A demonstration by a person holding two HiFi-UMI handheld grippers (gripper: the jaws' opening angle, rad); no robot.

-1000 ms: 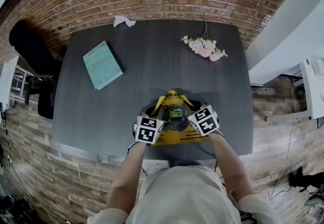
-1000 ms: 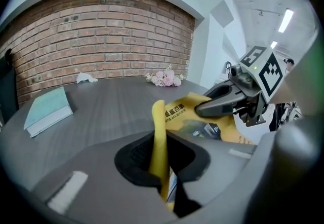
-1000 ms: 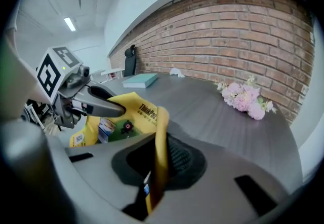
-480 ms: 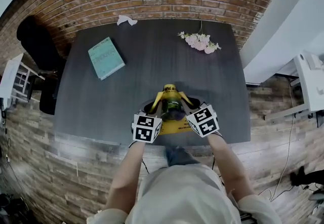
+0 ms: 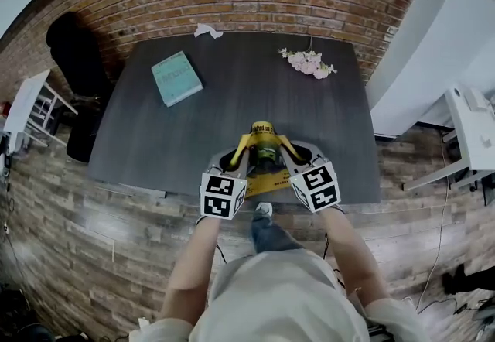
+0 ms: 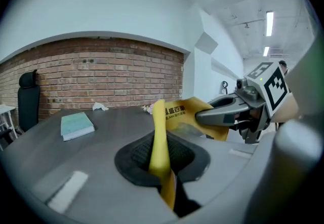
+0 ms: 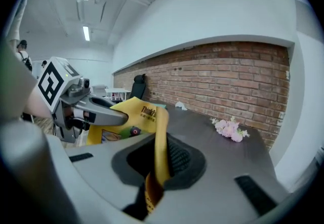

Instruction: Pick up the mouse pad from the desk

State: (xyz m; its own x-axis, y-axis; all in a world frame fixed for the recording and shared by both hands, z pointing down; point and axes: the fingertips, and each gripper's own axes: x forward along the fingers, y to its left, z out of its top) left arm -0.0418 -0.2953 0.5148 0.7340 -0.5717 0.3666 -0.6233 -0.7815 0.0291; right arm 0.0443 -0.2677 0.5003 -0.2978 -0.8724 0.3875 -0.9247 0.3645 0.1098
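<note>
The yellow mouse pad (image 5: 264,153) hangs bent in the air over the front edge of the dark desk (image 5: 178,147), held at both sides. My left gripper (image 5: 238,165) is shut on its left edge, and my right gripper (image 5: 291,159) is shut on its right edge. In the left gripper view the pad's edge (image 6: 158,142) stands upright between the jaws, with the right gripper (image 6: 225,113) clamping the far side. The right gripper view shows the pad (image 7: 160,139) pinched the same way, and the left gripper (image 7: 98,114) across from it.
A teal book (image 5: 177,78) lies at the desk's back left. Pink flowers (image 5: 308,63) lie at the back right and a crumpled white paper (image 5: 207,31) at the back edge. A black chair (image 5: 73,62) stands left of the desk, before a brick wall.
Both grippers have risen and drawn back toward the desk's front edge, carrying the mouse pad up off the desk. Their jaws stayed shut on it.
</note>
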